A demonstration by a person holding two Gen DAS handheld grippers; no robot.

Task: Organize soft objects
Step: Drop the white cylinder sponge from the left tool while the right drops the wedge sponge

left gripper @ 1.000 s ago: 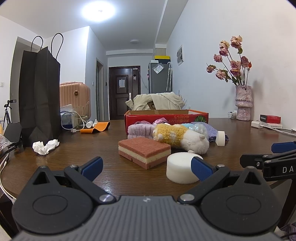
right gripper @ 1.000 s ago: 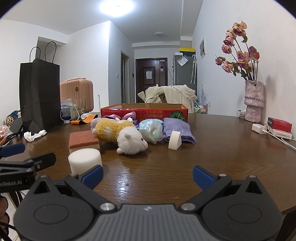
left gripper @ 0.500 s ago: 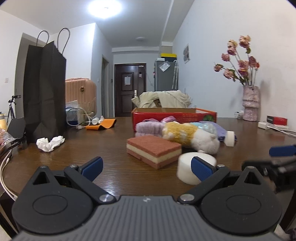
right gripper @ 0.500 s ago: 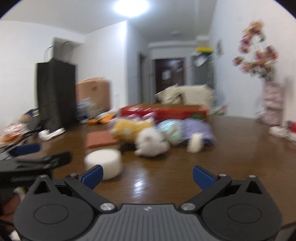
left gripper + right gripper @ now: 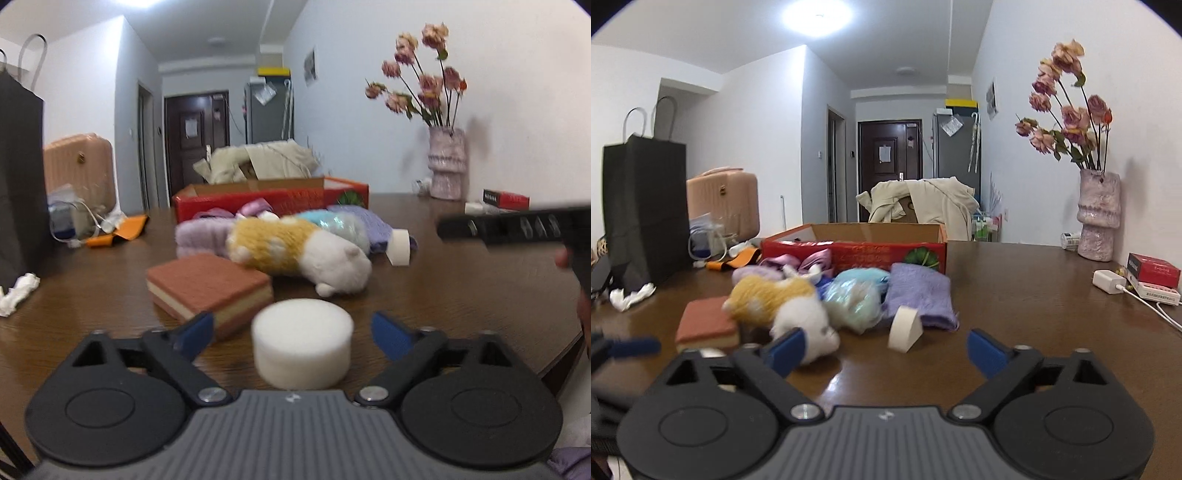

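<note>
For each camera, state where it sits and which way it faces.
Left wrist: on the left gripper, facing the round white sponge between its closing jaws; right gripper at right.
Right wrist: on the right gripper, jaws closing on nothing, facing the red box.
Shared: plush toy, vase.

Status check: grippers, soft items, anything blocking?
Left gripper closing, white foam puck between fingers, pads not touching yet. Right gripper closing, empty. Red box behind pile, path clear.

red box (image 5: 871, 254): yellow printed characters on its front, too blurred to read | small red packet (image 5: 1152, 271): white print, illegible
</note>
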